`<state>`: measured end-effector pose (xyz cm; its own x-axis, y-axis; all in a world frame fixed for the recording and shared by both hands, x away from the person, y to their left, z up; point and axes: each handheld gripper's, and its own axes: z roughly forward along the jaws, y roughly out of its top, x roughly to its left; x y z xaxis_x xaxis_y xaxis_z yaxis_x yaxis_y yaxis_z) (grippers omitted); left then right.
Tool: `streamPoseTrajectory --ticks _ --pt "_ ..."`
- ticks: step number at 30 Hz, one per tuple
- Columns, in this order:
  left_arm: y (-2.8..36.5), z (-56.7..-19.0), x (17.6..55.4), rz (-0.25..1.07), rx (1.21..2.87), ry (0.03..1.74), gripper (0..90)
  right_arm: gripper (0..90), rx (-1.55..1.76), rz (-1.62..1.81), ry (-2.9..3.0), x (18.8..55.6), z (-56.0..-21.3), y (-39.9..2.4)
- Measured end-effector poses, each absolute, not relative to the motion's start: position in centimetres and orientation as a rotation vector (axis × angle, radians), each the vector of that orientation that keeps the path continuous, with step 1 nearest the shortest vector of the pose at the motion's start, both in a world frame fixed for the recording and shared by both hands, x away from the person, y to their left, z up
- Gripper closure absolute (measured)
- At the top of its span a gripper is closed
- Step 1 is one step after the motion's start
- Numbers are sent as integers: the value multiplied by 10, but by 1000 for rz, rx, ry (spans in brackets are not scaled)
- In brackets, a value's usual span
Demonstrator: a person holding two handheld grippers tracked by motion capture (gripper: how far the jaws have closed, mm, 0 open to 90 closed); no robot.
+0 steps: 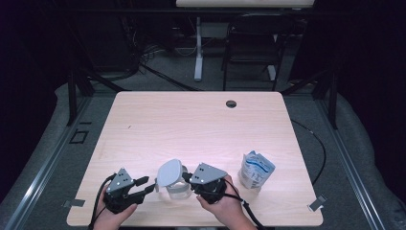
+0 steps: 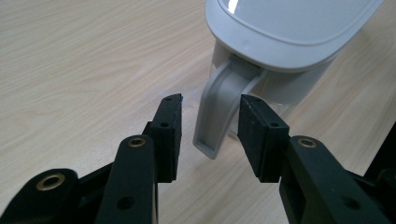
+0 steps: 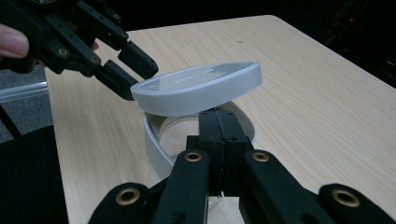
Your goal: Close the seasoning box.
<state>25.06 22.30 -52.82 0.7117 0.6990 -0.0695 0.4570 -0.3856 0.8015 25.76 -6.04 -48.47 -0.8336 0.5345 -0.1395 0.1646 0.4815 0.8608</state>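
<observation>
The left gripper [image 2: 210,123] points level, jaws spread around the jug's handle [image 2: 219,107]; the right gripper [image 3: 218,140] pinches the jug's rim [image 3: 154,144].

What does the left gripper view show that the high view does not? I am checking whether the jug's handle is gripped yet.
Left gripper view: the jug's handle stands between the left gripper's open jaws, with a gap on each side. High view: the blue and white pouch, the right gripper at the jug's rim, and both hands. Both: the jug's raised white lid and the wooden table.
</observation>
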Motion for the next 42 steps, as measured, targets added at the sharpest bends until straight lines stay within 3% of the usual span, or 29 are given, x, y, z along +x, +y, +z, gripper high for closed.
streamPoseTrajectory --ticks 4,10,20,32,42 --pt "220 -530 251 344 2064 871 619 900 583 1300 2340 257 -484 -60" --pt "215 -533 251 341 2089 864 733 900 579 1307 2336 257 -483 -59" --pt "214 -536 253 324 2087 869 836 900 574 1316 2331 257 -482 -58" --pt "215 -537 255 332 2078 876 830 900 563 1336 2321 257 -476 -51" --pt "223 -537 250 339 2062 892 710 900 540 1356 2315 257 -469 -41"
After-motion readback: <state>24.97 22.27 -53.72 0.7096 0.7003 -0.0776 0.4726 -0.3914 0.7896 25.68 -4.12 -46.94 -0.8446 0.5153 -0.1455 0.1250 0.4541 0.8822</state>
